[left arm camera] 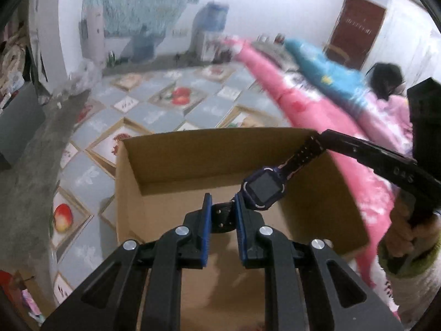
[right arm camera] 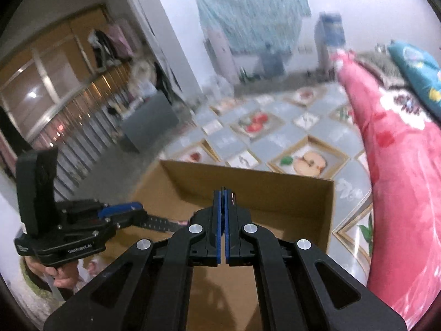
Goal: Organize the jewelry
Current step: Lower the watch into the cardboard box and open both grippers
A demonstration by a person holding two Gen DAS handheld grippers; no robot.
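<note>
A dark blue smartwatch (left arm camera: 263,190) hangs stretched between my two grippers above an open cardboard box (left arm camera: 220,160). My left gripper (left arm camera: 223,201) is shut on the lower strap (left arm camera: 222,215), just beside the watch face. The upper strap (left arm camera: 304,153) runs up and to the right to my right gripper (left arm camera: 321,139), which pinches its end. In the right wrist view my right gripper (right arm camera: 223,193) has its blue pads pressed together on the strap end. From there the strap (right arm camera: 160,223) leads left to my left gripper (right arm camera: 135,208). The box (right arm camera: 248,182) lies under both.
The box stands on a floor mat (left arm camera: 179,96) printed with fruit. A pink quilt (left arm camera: 317,115) and a blue cushion (left arm camera: 322,66) lie along the right. A person in pink (left arm camera: 388,82) sits at the far right. A grey block (right arm camera: 148,121) stands at the back left.
</note>
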